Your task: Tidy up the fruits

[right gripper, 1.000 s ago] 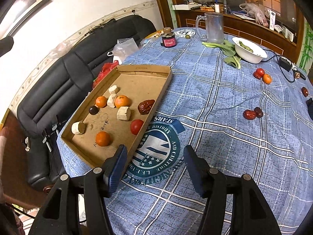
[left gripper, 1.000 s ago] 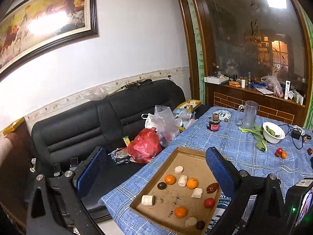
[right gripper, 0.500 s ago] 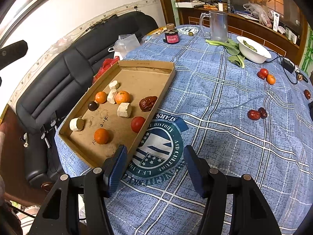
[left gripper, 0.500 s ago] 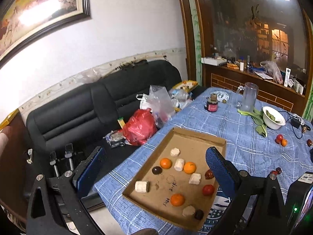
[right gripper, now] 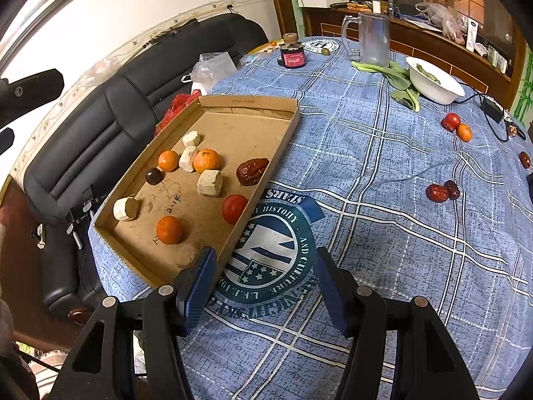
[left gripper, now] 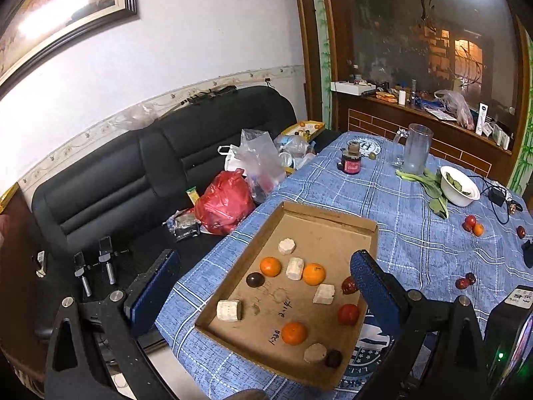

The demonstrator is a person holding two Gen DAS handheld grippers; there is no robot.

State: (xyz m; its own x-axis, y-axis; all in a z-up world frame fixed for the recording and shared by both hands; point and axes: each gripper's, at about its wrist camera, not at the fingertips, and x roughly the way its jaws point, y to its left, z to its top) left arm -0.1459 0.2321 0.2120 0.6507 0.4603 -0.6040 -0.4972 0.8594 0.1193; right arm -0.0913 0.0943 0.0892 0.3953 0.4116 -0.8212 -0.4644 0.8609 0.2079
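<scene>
With both the left tool (left gripper: 260,286) and right tool (right gripper: 263,286) agape and empty, approach loose fruit beyond the cardboard tray (right gripper: 283,153) squarely, squeezing gently.

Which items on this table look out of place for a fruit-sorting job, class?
Several fruits lie loose on the tablecloth outside the cardboard tray: two red dates mid-table, and a red fruit beside a small orange near the white bowl. Leafy greens also lie bare on the cloth.
</scene>
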